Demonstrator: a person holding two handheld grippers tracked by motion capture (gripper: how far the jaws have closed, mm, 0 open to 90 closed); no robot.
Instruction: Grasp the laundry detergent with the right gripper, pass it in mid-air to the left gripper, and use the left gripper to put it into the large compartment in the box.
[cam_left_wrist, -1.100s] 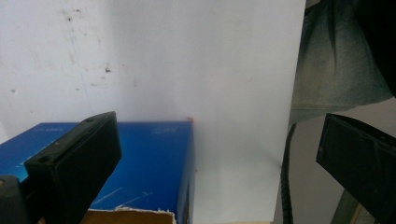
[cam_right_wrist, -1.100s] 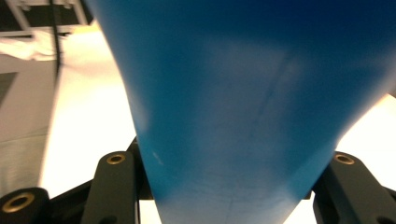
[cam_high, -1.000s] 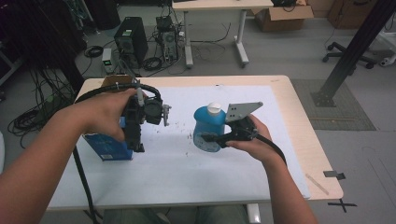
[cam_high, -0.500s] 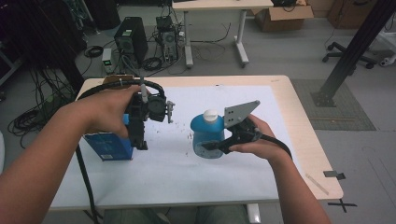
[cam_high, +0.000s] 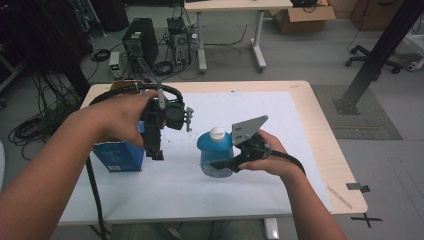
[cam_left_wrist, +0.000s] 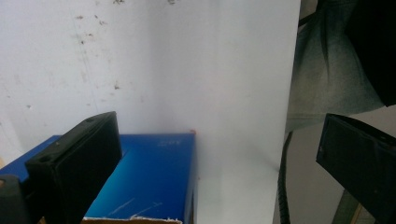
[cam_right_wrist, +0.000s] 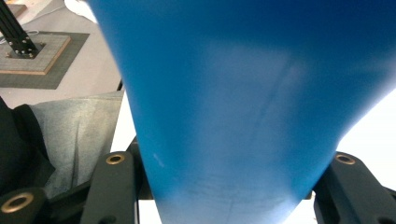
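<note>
While the right claw (cam_high: 226, 165) clamps the blue bottle (cam_high: 216, 152) — grasp done — the left claw (cam_left_wrist: 219, 163) gapes empty above the blue box (cam_left_wrist: 149, 182); placement on the surface (cam_high: 260, 190) seems left.

A blue bottle (cam_high: 216, 155) with a white cap (cam_high: 217, 132) stands upright mid-table. A blue box (cam_high: 120, 157) lies well left of it.

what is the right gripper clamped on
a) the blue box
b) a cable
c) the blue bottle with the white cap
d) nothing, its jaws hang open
c: in the high view the right gripper has its jaws on either side of the blue bottle, and the right gripper view shows that blue body pressed between the two black jaws, while the blue box sits apart under the left gripper.
</note>
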